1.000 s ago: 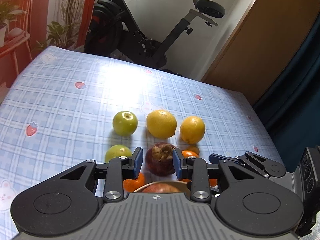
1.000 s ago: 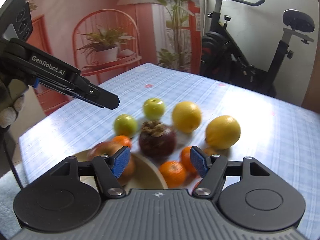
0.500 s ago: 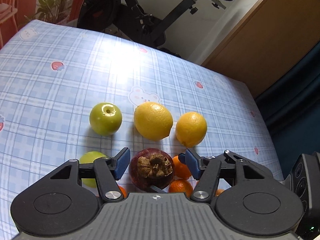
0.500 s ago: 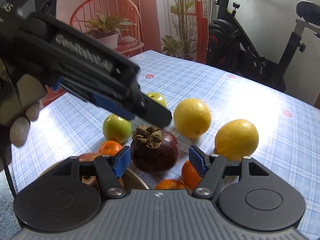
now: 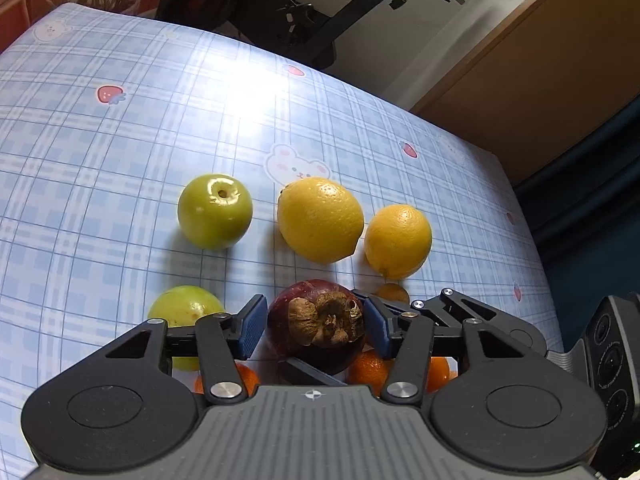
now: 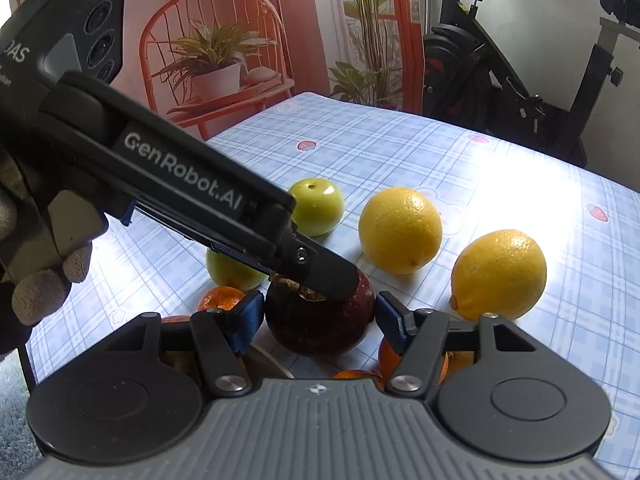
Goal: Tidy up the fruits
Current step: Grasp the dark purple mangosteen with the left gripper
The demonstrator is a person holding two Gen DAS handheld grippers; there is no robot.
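Observation:
A dark purple mangosteen (image 5: 316, 326) (image 6: 320, 322) sits on the checked tablecloth. My left gripper (image 5: 316, 330) is open with its blue pads either side of it, small gaps showing. My right gripper (image 6: 320, 322) is open too and also straddles the mangosteen. The left gripper's finger (image 6: 320, 268) lies over the fruit's top in the right wrist view. Two yellow lemons (image 5: 320, 220) (image 5: 398, 242), two green apples (image 5: 215, 211) (image 5: 185, 310) and small oranges (image 5: 368, 370) lie around it.
A bowl rim (image 6: 266, 360) shows low between the right gripper's fingers, with a reddish fruit partly hidden behind them. An exercise bike (image 6: 520, 76) and a plant stand (image 6: 216, 76) are beyond the table's far edge. A wooden cabinet (image 5: 532, 80) is at right.
Both grippers have moved closer in on the mangosteen. The left gripper's finger now reaches over the fruit's top in the right wrist view. Both sets of jaws stay open.

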